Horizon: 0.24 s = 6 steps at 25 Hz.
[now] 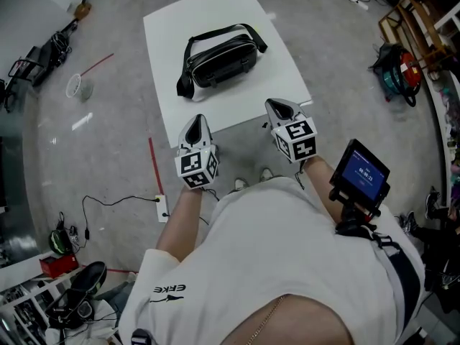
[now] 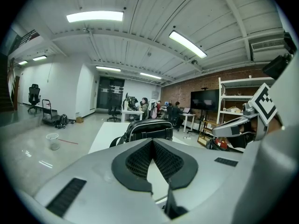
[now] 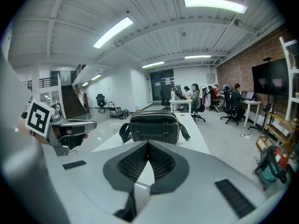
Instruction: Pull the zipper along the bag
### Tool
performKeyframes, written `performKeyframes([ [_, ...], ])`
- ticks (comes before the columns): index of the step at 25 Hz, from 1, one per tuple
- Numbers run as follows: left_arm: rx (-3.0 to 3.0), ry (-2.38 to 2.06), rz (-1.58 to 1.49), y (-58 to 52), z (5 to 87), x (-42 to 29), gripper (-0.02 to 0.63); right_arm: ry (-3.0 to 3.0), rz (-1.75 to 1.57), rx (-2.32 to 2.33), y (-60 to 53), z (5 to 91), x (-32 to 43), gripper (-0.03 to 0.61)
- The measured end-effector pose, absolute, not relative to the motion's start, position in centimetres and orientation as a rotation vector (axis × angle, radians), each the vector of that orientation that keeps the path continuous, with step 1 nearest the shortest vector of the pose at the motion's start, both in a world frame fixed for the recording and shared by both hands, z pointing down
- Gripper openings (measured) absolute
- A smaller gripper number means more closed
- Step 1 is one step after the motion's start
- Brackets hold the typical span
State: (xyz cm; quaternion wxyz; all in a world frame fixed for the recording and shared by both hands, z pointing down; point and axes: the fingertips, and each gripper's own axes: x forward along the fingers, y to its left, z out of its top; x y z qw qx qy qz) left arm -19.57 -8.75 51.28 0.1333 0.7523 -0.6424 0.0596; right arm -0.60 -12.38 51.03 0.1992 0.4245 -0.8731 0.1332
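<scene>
Black shoulder bag (image 1: 219, 57) mid white table (image 1: 228, 11), bare margins around, left gripper (image 1: 197, 122) and right gripper (image 1: 277, 106) over near edge, jaws closed, empty.

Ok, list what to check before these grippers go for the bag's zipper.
1. Bag lying free on the table: ok.
2. Left gripper empty: ok.
3. Right gripper empty: ok.
4. Jaws apart, ready to take the zipper pull: not ok, both pairs are together.
5. Grippers at the bag: not ok, both hang at the table's near edge, apart from it.
6. Zipper pull located: cannot tell, too small to make out.
</scene>
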Motion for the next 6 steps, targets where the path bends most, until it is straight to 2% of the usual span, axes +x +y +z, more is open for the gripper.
performKeyframes([
  [6, 2.179, -1.861, 0.175, -8.47, 50.78, -19.4, 0.003, -2.437, 0.378, 1.181, -12.07, 50.76, -0.5, 0.005],
])
